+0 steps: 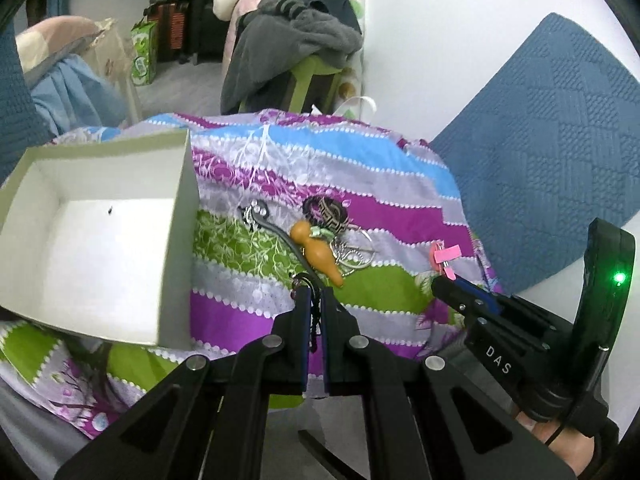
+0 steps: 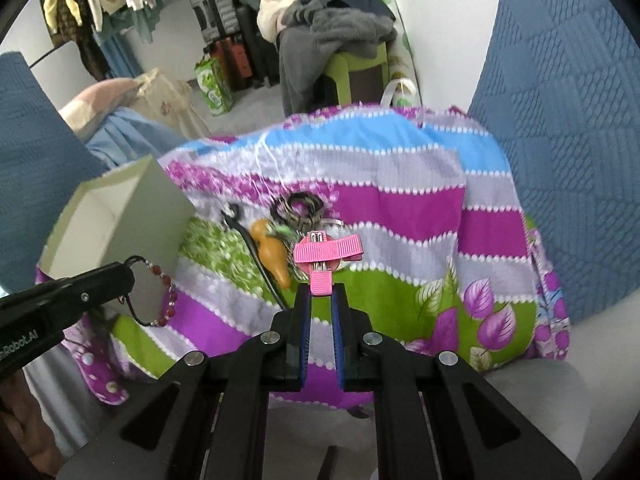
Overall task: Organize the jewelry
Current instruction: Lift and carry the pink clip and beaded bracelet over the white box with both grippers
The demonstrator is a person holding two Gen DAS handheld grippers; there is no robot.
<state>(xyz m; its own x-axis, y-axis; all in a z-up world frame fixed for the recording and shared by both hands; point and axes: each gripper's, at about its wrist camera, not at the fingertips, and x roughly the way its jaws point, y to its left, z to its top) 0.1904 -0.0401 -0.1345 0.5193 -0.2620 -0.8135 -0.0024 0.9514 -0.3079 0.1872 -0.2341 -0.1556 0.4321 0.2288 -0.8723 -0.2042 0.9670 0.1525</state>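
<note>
My left gripper [image 1: 314, 293] is shut on a dark cord bracelet [image 1: 317, 312]. In the right wrist view its red beads [image 2: 162, 296] hang in a loop from the left gripper [image 2: 129, 276], beside the white open box [image 2: 120, 216]. My right gripper [image 2: 322, 294] is shut on a pink ribbon hair clip [image 2: 327, 254], and the right gripper [image 1: 450, 286] with that clip [image 1: 444, 257] shows at the right of the left wrist view. Both grippers are held above the striped cloth [image 1: 380, 184]. On it lie an orange gourd charm [image 1: 316, 252], a patterned hair tie [image 1: 326, 210], silver rings [image 1: 356, 258] and a rhinestone piece [image 1: 254, 214].
The white box [image 1: 100, 240] sits on the cloth's left part, holding only a tiny dark speck. Blue textured cushions [image 1: 540, 140] flank the cloth. Behind are a green stool [image 2: 360, 68] piled with grey clothes, suitcases [image 2: 236, 48] and a green bag [image 1: 144, 56] on the floor.
</note>
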